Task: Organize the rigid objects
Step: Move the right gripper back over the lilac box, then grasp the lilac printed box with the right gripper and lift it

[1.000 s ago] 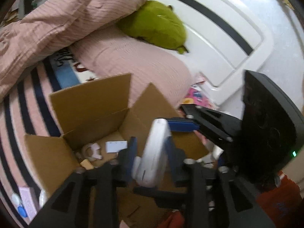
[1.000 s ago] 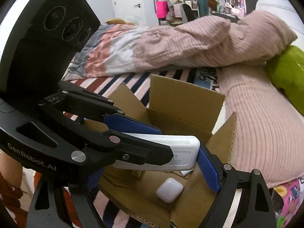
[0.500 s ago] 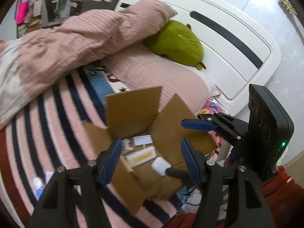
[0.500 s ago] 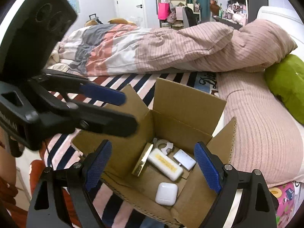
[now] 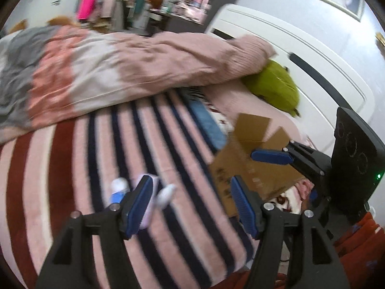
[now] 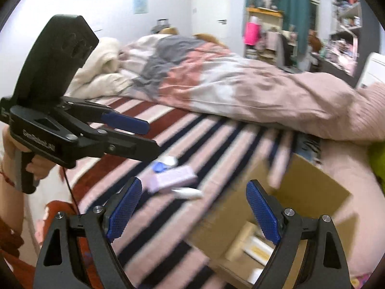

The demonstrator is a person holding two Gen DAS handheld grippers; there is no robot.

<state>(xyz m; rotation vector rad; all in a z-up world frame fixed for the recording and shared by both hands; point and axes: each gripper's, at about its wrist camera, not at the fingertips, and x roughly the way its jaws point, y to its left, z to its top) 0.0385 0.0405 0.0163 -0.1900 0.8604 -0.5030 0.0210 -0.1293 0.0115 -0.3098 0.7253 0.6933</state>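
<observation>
Both tools are empty. The left gripper (image 5: 190,202) has its jaws spread wide with nothing between them, and the right gripper (image 6: 195,213) is the same, hanging over the near corner of the cardboard box (image 6: 284,207).

The box sits on the striped bed (image 5: 96,159) with its flaps up. A few things already lie inside: a pale flat item with a yellow label (image 6: 258,250) and some other light pieces beside it, too blurred to name. So part of the sorting looks done.

Loose things remain out on the bed, well apart from the box. There is a lilac flat case (image 6: 172,179), a small white and blue piece (image 6: 163,165) just behind it, and a white tube-like thing (image 6: 189,192) just in front. In the left wrist view they lie near the left gripper's left jaw, which partly hides the case.

I judge these three are left to carry over, the case the likeliest next.
</observation>
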